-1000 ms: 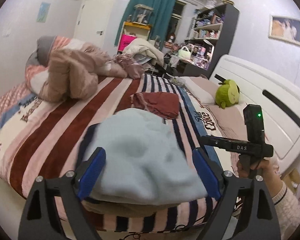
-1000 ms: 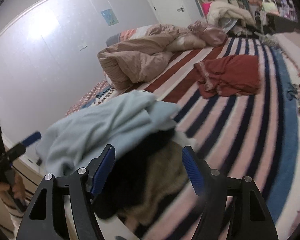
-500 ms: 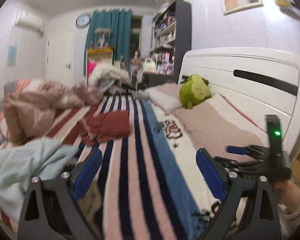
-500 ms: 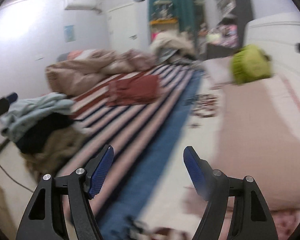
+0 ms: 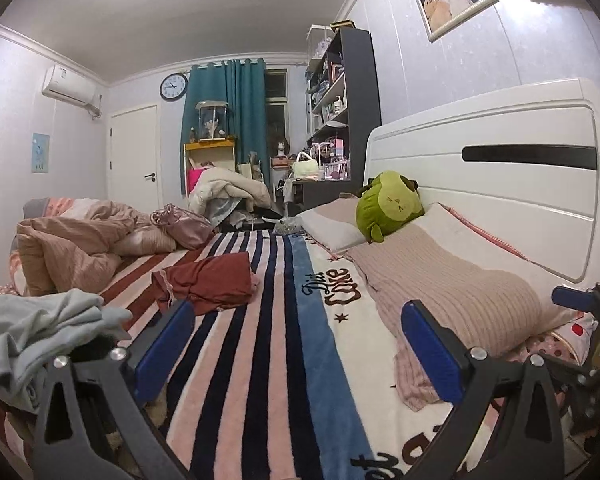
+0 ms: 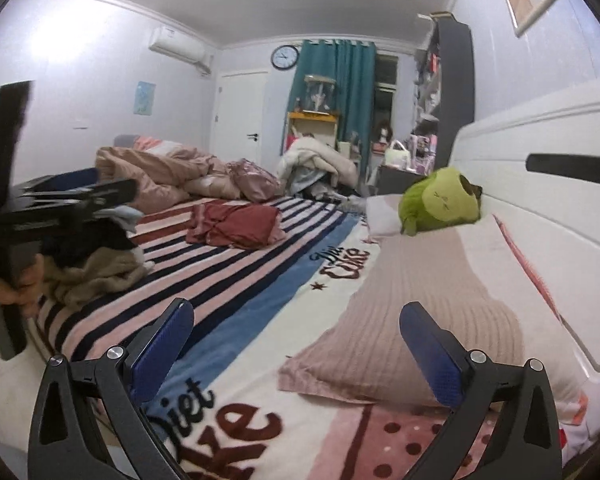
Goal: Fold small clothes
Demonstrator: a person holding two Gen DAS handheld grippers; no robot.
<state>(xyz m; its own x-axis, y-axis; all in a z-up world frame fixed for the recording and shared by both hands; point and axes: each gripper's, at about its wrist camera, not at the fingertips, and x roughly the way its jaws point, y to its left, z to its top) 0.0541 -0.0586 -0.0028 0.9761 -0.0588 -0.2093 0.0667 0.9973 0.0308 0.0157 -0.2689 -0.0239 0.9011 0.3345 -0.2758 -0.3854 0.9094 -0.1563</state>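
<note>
Left gripper [image 5: 296, 348] fingers spread wide, nothing between the blue pads, hovering over the striped blanket [image 5: 268, 340] on the bed. Right gripper [image 6: 296, 344] same: fingers wide, holding nothing, above the blanket's lettered white section, with the ribbed pink pillow [image 6: 416, 320] at its 1 o'clock. Clothes pile sits at 9 o'clock in the left wrist view: light blue garment [image 5: 32, 332] crumpled on top, dark and tan pieces under it, mostly hidden behind the left finger. Right wrist view shows that pile at 9 o'clock too, tan garment [image 6: 92, 276] at its base, partly blocked by the left gripper body and the left hand [image 6: 16, 284] holding it. Rust-red garment [image 5: 210, 280] lies loosely bunched mid-bed at 11 o'clock, well apart from the pile. Green plush toy [image 5: 388, 204] rests against the white headboard [image 5: 500, 200] at 1 o'clock. Rumpled pink-brown duvet [image 5: 72, 244] heaped at the far left of the bed.
</note>
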